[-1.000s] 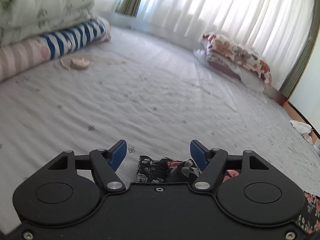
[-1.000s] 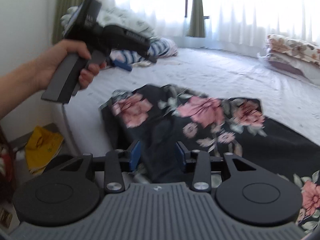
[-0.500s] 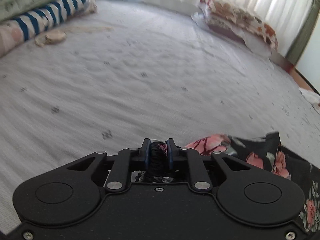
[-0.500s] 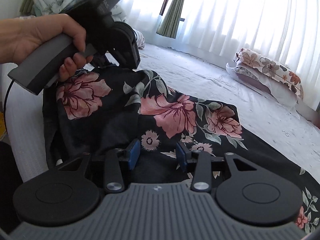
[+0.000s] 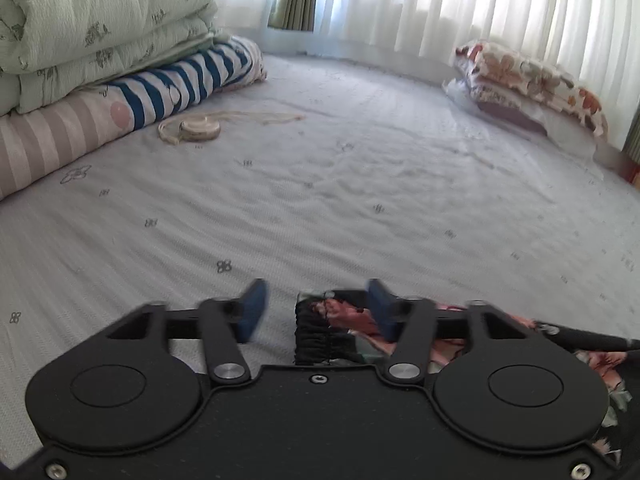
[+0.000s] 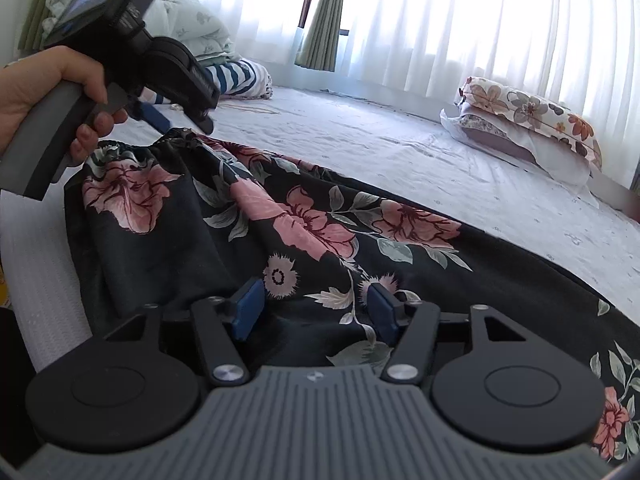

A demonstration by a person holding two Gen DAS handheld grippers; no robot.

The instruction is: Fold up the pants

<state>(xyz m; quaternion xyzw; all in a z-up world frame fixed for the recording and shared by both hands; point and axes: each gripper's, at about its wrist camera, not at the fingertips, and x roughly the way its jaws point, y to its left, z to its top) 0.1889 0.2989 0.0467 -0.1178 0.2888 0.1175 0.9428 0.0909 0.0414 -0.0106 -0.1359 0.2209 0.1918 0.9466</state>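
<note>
Floral pants (image 6: 320, 232) spread along the bed's (image 5: 360, 184) near edge. Left gripper (image 5: 316, 304) and right gripper (image 6: 316, 300) fingers opening, apparently gripping nothing. Risk: released waistband (image 5: 316, 336) bunching, skewing the fold.

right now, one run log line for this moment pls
step: fold pants | left claw: opening, waistband between pads, unpinched | right claw: opening over pants | pants: spread on bed

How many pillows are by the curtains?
2: a flowery pillow by the curtains, stacked on a plainer pillow underneath it. More could be hidden out of view.
</note>
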